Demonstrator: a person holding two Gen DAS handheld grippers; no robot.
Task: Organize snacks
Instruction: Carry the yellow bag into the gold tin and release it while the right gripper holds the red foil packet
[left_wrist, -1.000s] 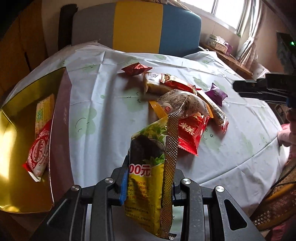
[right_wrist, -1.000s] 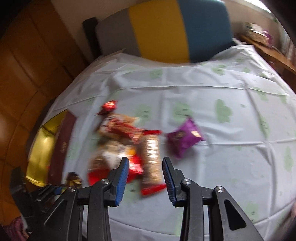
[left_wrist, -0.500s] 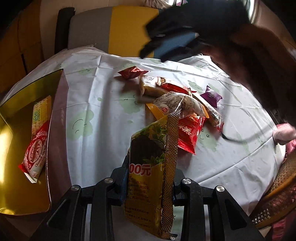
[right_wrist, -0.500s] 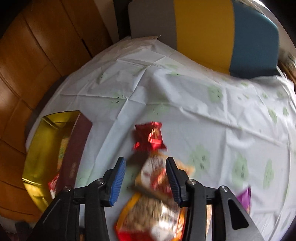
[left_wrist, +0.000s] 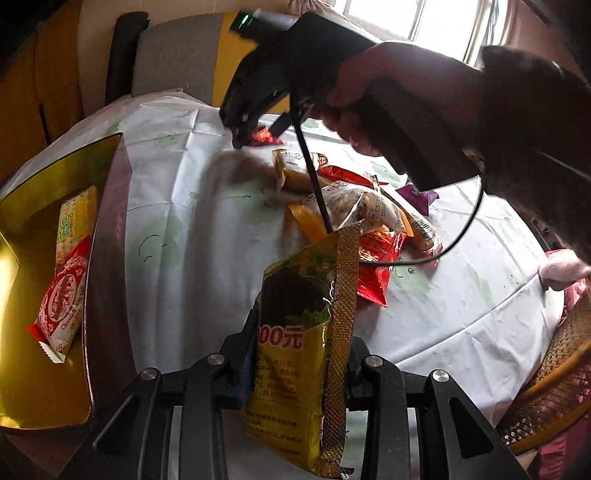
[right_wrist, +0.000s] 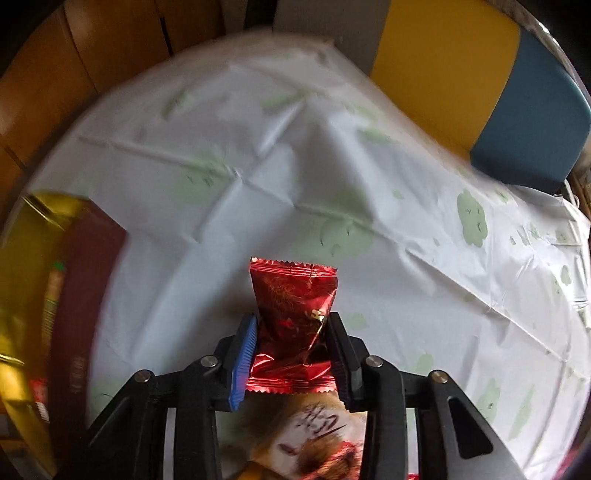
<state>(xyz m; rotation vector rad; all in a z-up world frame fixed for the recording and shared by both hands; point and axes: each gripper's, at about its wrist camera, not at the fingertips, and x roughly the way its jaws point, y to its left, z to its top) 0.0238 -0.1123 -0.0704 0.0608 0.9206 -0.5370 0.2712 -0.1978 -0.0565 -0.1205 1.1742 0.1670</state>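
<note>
My left gripper (left_wrist: 301, 334) is shut on a yellow snack bag (left_wrist: 291, 387), held upright above the table's near edge. In the right wrist view my right gripper (right_wrist: 292, 325) points steeply down, and its jaws are closing on a red foil packet (right_wrist: 293, 291), which is pinched at the waist between the pads. The left wrist view shows that gripper (left_wrist: 238, 133) in a person's hand at the far side of the snack pile (left_wrist: 354, 210), over the red packet (left_wrist: 264, 137). A gold tray (left_wrist: 74, 155) at the left holds a red-and-white chocolate packet (left_wrist: 61, 295) and a yellow-green packet (left_wrist: 75, 218).
A white cloth with green prints (left_wrist: 207, 221) covers the round table. A purple packet (left_wrist: 419, 195) lies right of the pile. A black cable (left_wrist: 461, 229) hangs over the snacks. A grey, yellow and blue chair back (right_wrist: 443, 62) stands behind the table, a wicker chair (left_wrist: 554, 387) at the right.
My right gripper swept from the right across the pile to its far left, came down over the red foil packet and closed on it. The left gripper and its bag stayed put.
</note>
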